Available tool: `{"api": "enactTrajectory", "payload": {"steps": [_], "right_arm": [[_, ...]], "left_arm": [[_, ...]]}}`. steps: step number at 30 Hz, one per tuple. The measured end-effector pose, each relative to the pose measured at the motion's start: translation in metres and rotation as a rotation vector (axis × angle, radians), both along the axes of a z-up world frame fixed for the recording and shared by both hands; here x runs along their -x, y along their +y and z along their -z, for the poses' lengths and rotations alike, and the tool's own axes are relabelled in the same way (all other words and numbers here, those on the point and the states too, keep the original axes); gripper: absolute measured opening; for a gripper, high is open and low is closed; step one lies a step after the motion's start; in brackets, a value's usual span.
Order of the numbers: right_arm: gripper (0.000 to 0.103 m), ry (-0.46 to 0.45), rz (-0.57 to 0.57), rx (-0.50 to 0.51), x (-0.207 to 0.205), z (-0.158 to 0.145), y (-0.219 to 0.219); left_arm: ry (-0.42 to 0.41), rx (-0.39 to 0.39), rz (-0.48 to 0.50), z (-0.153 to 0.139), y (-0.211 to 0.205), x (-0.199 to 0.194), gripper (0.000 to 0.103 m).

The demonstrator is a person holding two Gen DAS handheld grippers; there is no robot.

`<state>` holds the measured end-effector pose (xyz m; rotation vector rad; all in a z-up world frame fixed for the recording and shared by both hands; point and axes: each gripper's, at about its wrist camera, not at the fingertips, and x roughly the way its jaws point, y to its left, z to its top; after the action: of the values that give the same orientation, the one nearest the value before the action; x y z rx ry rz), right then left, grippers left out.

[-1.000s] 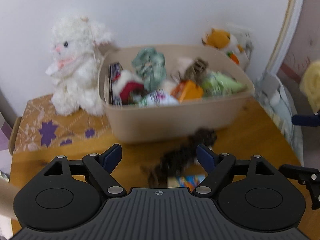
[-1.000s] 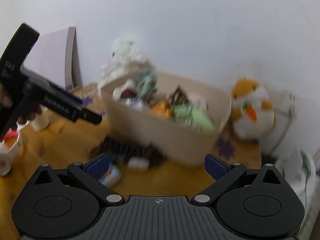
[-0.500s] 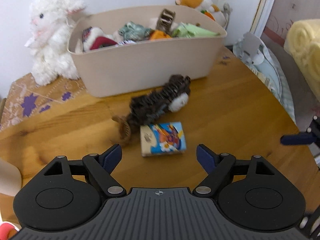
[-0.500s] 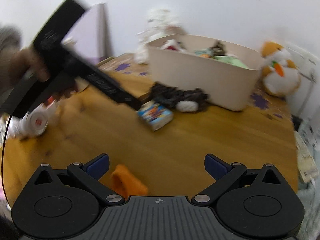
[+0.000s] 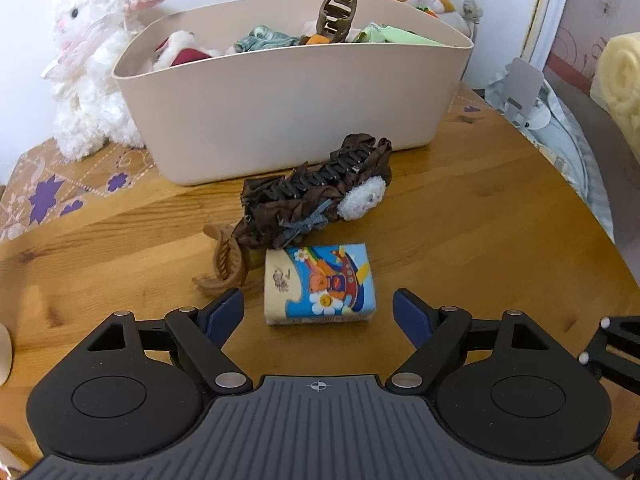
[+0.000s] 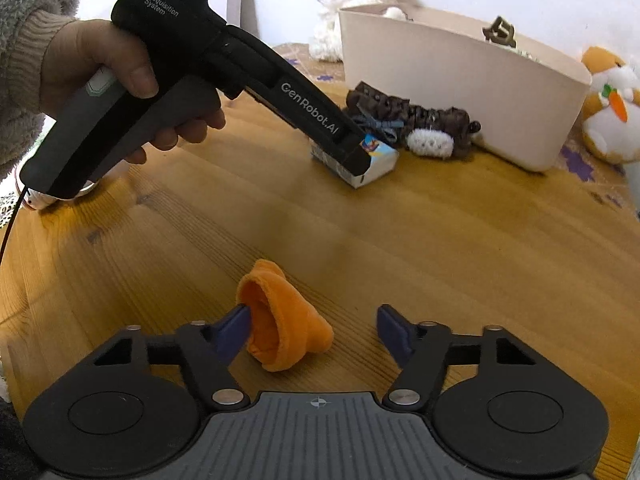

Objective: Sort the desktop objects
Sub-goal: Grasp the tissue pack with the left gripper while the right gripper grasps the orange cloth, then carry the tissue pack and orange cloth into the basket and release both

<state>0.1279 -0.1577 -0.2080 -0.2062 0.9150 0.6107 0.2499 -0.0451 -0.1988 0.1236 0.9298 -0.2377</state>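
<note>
On the left of the wooden table point(image 5: 480, 216), a white plush rabbit point(image 5: 92, 60) sits against the wall beside the beige bin point(image 5: 288, 92), which already holds a brown claw clip, soft toys and cloth items. In front of the bin lie the things still unsorted: a tan hair clip point(image 5: 224, 264), a dark brown ruffled hair clip point(image 5: 312, 200) with a white fluffy end touching it, and a small tissue pack point(image 5: 320, 284) with a cartoon print. The left gripper point(image 5: 318, 312) has dropped from bin height to the tabletop over the last second; its jaws stand wide open on either side of the tissue pack without touching it. The right-hand view confirms this, showing the left hand point(image 6: 120, 92) pressing that tool's nose down at the pack. Further right, the right gripper point(image 6: 314, 330) has also come down, from facing the bin to just above an orange cloth piece point(image 6: 280, 328) lying well apart from the other items. Its jaws were fully spread a second ago and are now closing; the left finger touches the cloth, the right one stands clear, so no hold is made yet. Judgement: both hands have moved from approach to pick-up, one item each, with the bin the likely destination. An orange-and-white plush point(image 6: 608, 108) sits at the far right, beyond the bin.
</note>
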Motion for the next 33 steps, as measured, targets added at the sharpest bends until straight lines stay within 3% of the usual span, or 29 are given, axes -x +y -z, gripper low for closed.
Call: {"api": "enactTrajectory", "payload": {"steps": [4,5,6,8,9,10,23,33], "right_arm": [[0.049,0.018,0.0,-0.002,-0.002,0.001,-0.001],[0.041,0.018,0.0,0.0,-0.002,0.001,-0.001],[0.032,0.02,-0.002,-0.002,-0.003,0.001,-0.001],[0.025,0.029,-0.005,-0.003,-0.004,0.001,-0.002],[0.016,0.031,-0.007,-0.001,-0.004,0.0,-0.003],[0.014,0.032,-0.008,0.003,-0.004,0.0,-0.003],[0.011,-0.043,0.058,0.004,-0.005,-0.022,-0.021],[0.011,-0.168,0.176,0.012,-0.037,-0.062,-0.056]], "left_arm": [[0.02,0.0,-0.001,0.006,-0.004,-0.008,0.083],[0.03,-0.004,0.0,0.007,-0.005,-0.01,0.082],[0.027,-0.013,-0.001,0.008,-0.006,-0.012,0.076],[0.025,-0.025,0.008,0.01,-0.008,-0.014,0.066],[0.031,-0.025,0.013,0.011,-0.007,-0.014,0.065],[0.034,-0.02,0.014,0.011,-0.006,-0.015,0.065],[0.063,0.014,0.059,0.0,0.007,0.003,0.064],[-0.032,0.064,0.051,-0.048,0.032,0.007,0.064]]}}
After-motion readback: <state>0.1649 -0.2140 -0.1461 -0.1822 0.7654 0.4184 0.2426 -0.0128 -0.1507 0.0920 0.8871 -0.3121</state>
